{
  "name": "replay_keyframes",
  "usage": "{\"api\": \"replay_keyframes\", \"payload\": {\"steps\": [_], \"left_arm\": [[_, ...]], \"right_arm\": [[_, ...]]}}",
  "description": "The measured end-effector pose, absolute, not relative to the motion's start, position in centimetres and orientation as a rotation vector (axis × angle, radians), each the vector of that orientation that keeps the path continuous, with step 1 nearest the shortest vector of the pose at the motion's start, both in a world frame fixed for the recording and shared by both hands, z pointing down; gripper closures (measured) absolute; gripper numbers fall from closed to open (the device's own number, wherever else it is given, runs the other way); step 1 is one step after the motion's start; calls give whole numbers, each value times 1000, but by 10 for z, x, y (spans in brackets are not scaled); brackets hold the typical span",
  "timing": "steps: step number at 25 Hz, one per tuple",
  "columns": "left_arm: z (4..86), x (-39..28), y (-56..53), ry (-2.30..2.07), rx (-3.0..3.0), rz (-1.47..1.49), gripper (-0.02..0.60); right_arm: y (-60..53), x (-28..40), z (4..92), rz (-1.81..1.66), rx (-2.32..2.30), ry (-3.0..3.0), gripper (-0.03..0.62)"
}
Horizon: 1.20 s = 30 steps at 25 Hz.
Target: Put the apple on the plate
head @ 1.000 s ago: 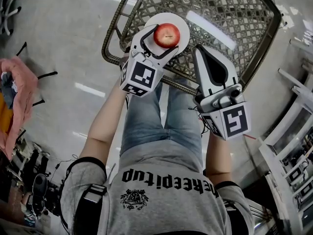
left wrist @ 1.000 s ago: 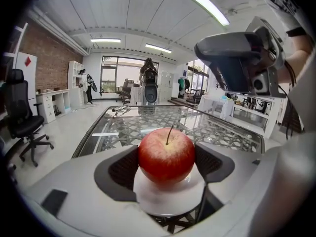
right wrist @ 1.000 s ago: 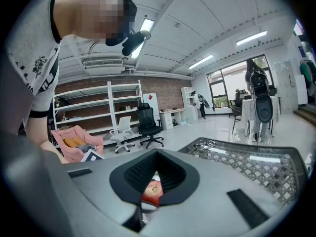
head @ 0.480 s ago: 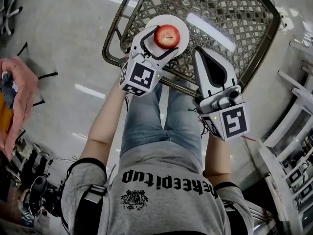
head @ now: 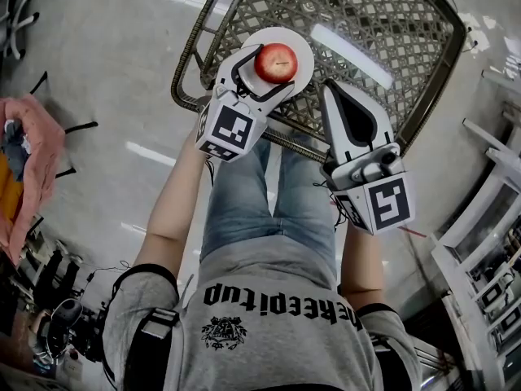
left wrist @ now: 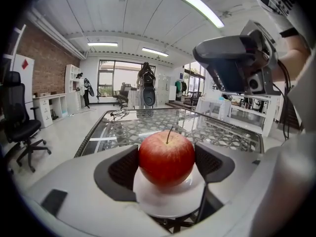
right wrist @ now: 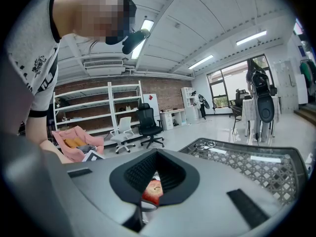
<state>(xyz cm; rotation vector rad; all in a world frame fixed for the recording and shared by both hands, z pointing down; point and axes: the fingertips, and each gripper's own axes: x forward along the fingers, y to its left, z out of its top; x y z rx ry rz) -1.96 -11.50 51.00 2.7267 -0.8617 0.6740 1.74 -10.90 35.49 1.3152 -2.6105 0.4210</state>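
Your left hand-held gripper [head: 269,65] is pinching the apple [left wrist: 166,158], one dark pad pressed to each side and the stem pointing up. The apple sits squarely between the jaws, right down at the white plate [head: 303,43] beneath them; I can't tell whether its underside is touching. The plate is on the lattice-patterned glass table [head: 383,23]. Off to the right, near but apart, your right hand-held gripper [head: 331,88] hangs over the table's near edge with its jaws pressed together and nothing in them.
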Motion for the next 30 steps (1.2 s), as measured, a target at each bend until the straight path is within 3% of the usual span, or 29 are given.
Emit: {"api": "replay_keyframes", "payload": {"steps": [30], "left_arm": [[478, -33, -115, -967, 2704, 512, 183]], "right_arm": [[-101, 19, 340, 394, 1319, -2631, 592]]}}
